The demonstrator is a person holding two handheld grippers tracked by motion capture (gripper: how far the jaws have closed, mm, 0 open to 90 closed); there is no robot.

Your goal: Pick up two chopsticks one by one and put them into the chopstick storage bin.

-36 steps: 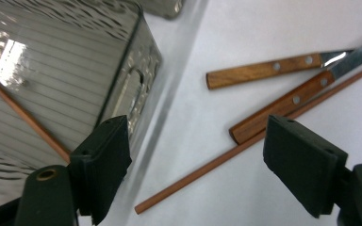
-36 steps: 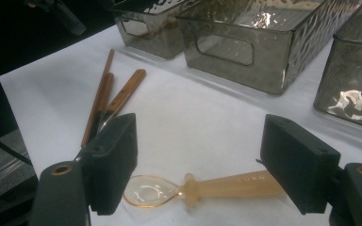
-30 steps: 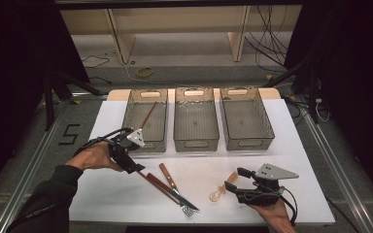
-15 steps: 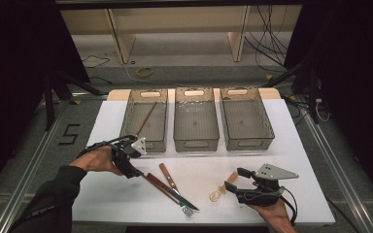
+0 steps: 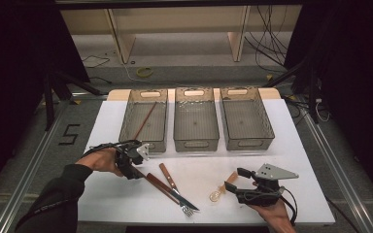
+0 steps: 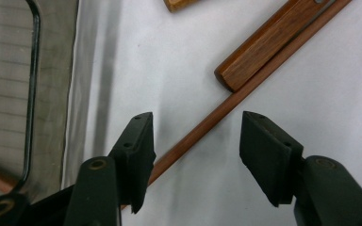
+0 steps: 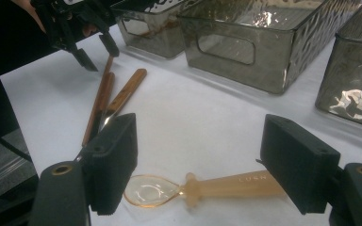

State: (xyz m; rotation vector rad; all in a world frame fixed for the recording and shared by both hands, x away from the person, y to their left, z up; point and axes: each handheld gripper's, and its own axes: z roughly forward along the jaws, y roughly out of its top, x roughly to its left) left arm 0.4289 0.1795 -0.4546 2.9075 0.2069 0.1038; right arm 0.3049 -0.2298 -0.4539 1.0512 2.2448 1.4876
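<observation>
A thin wooden chopstick [image 6: 202, 127] lies slantwise on the white table, beside a wooden-handled fork [image 5: 161, 187] and a knife [image 5: 169, 176]. My left gripper [image 5: 133, 170] points down over the chopstick's near end. Its jaws have just been closing and stand either side of the stick [image 6: 195, 125], pads apart from it. My right gripper [image 5: 234, 179] rests low at the front right, open, with the handle of an amber plastic spoon [image 7: 231, 184] between its jaws [image 7: 202, 143], untouched.
Three grey see-through bins stand in a row at the back: left [image 5: 124, 127], middle [image 5: 196, 143], right [image 5: 267, 127]. Another chopstick [image 5: 144, 120] lies in the left bin. The table's front edge runs just below both hands.
My left gripper has come down toward the table and its jaws have narrowed around the chopstick's end. The right gripper and the spoon have stayed put.
</observation>
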